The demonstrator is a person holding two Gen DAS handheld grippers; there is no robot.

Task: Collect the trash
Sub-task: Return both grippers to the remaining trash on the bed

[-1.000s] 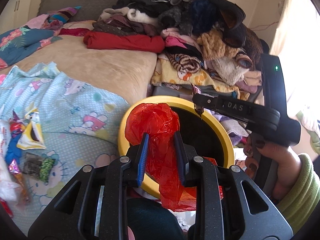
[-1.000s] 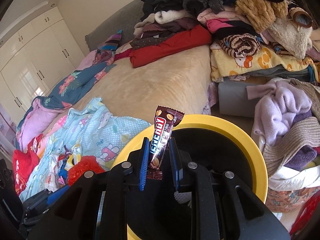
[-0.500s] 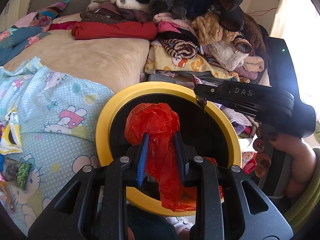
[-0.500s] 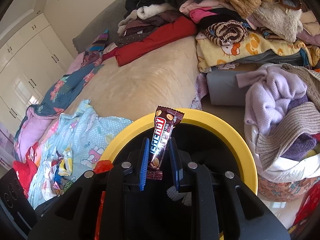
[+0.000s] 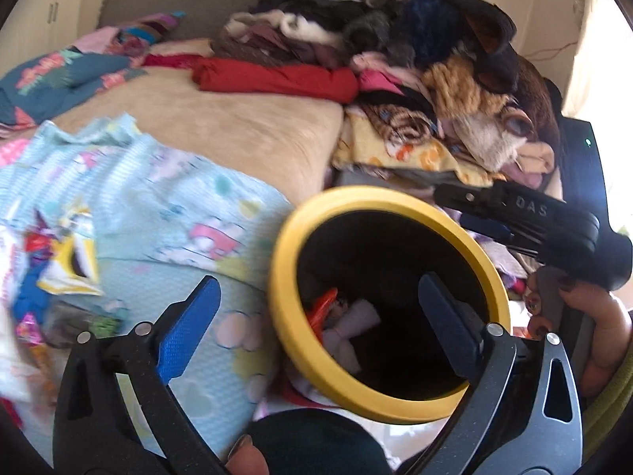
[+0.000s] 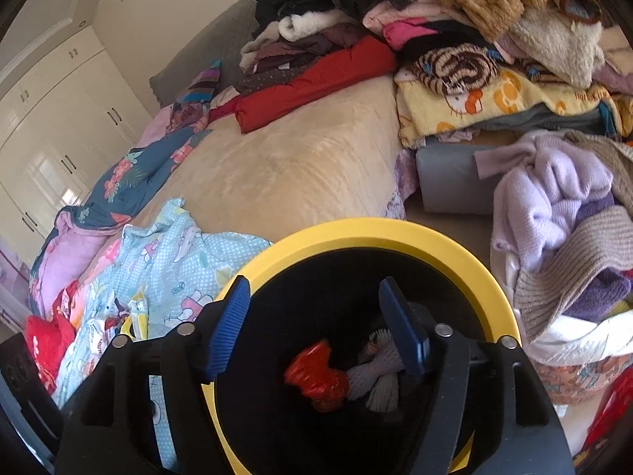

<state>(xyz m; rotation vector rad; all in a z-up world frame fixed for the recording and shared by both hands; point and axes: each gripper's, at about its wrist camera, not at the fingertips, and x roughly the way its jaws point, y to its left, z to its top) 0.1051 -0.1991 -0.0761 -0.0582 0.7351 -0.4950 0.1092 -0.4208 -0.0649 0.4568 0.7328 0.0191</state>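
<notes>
Both grippers gape empty over the yellow-rimmed bin (image 6: 395, 233). The red bag (image 6: 316, 376) lies inside at lower centre, perhaps angled upper-left; the left wrist view (image 5: 322, 308) shows only a sliver. Left gripper (image 5: 316, 308), right gripper (image 6: 312, 312).

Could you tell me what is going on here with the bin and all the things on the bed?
A person is collecting trash with two hand-held grippers. Both the left hand-held gripper and the right hand-held gripper are open and empty at the yellow-rimmed bin. A crumpled red plastic bag and some white wrapping lie inside it. More wrappers lie on the light blue blanket on the bed.
</notes>
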